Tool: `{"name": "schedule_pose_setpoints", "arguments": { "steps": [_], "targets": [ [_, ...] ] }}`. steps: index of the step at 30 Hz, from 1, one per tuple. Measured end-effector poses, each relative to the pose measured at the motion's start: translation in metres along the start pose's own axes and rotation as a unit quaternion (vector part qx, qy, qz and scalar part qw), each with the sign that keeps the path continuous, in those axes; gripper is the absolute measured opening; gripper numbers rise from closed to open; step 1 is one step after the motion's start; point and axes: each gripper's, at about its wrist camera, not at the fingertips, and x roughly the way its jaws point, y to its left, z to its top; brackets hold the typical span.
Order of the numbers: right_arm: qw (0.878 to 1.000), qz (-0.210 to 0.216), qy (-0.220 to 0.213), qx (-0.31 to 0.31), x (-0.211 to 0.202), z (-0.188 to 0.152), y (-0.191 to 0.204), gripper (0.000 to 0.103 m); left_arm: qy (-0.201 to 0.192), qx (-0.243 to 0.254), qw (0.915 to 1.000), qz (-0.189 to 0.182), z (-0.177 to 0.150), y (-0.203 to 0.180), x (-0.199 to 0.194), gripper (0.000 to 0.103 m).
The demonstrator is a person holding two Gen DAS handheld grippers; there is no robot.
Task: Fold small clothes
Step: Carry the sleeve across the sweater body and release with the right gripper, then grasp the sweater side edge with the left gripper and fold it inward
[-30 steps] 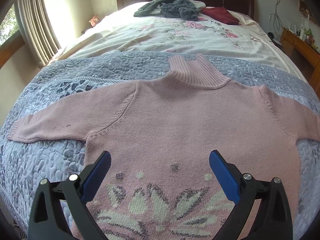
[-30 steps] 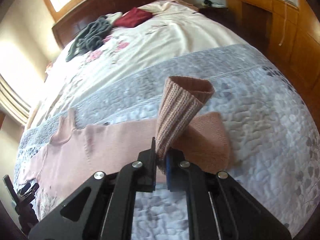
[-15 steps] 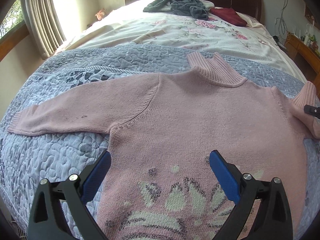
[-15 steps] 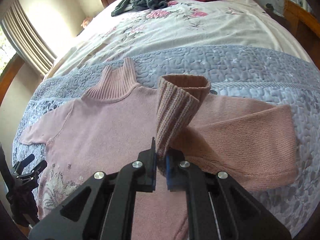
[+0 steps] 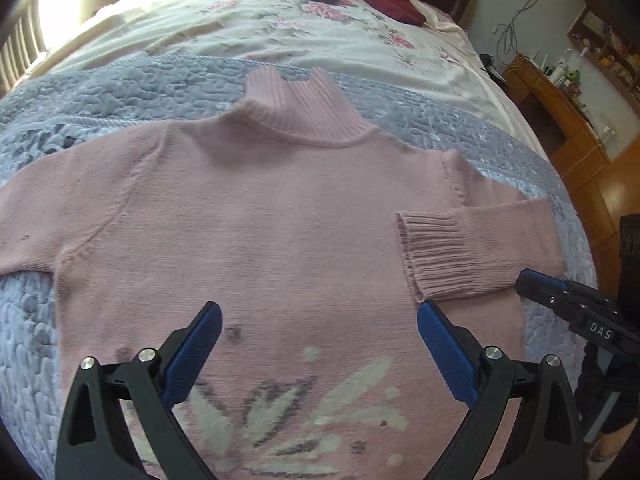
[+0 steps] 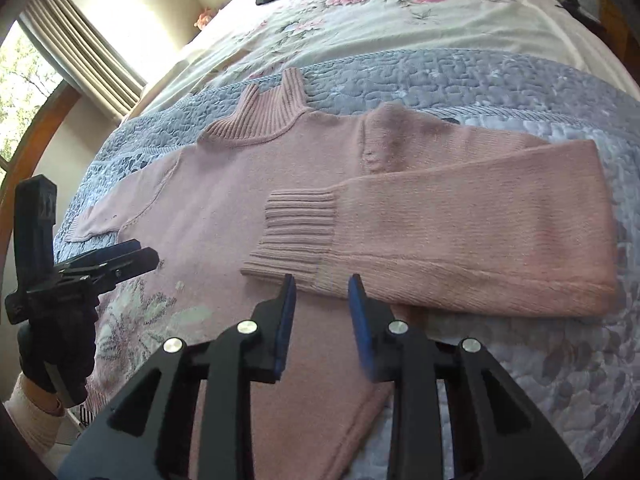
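Right tool [image 6: 322, 308] parted, empty, at 6 o'clock of folded sleeve [image 6: 460, 232]; left tool [image 5: 320, 340] spread wide over pink sweater [image 5: 260, 220]. Risk: sleeve slides back off body if quilt [image 5: 100, 92] gets tugged.

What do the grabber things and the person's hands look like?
Both grippers, left and right, are black plastic frames with triangle cut-outs, silver screws and ridged blue pads. The right one carries white letters "DAS", seen from the left wrist view. The left hand wears a dark glove, with a white sleeve below.
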Motion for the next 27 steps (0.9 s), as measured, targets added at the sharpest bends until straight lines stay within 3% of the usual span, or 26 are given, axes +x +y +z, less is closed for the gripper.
{"name": "schedule_pose_setpoints", "arguments": {
  "steps": [4,6,8,10,11,15,21,24,27],
  "targets": [
    [0.999,-0.02,-0.01,0.027,-0.022,-0.018,-0.035,0.028,0.057,-0.015,0.9967,-0.056,0.015,-0.035,0.044,0.097],
    [0.999,-0.028,-0.013,0.039,-0.029,-0.026,-0.051,0.028,0.08,-0.021,0.995,-0.057,0.02,-0.047,0.066,0.096],
    [0.998,-0.032,-0.017,0.049,-0.034,-0.035,-0.063,0.028,0.097,-0.028,0.9933,-0.055,0.023,-0.055,0.083,0.085],
    [0.998,-0.036,-0.02,0.056,-0.037,-0.042,-0.073,0.028,0.105,-0.038,0.9922,-0.055,0.025,-0.061,0.093,0.062],
    [0.997,-0.039,-0.022,0.058,-0.038,-0.044,-0.077,0.028,0.103,-0.038,0.9926,-0.052,0.026,-0.064,0.095,0.056],
    [0.996,-0.042,-0.029,0.073,-0.041,-0.049,-0.087,0.028,0.094,-0.037,0.9933,-0.057,0.033,-0.072,0.09,0.006],
    [0.995,-0.05,-0.045,0.077,-0.051,-0.044,-0.088,0.028,0.021,-0.062,0.9923,-0.105,0.043,-0.046,0.044,0.006],
    [0.994,-0.048,-0.047,0.086,-0.054,-0.035,-0.09,0.03,-0.017,-0.059,0.9954,-0.073,0.048,-0.02,0.015,0.006],
    [0.993,-0.047,-0.044,0.1,-0.052,-0.026,-0.094,0.038,-0.043,-0.069,0.9957,-0.045,0.055,0.015,-0.008,0.006]
  ]
}}
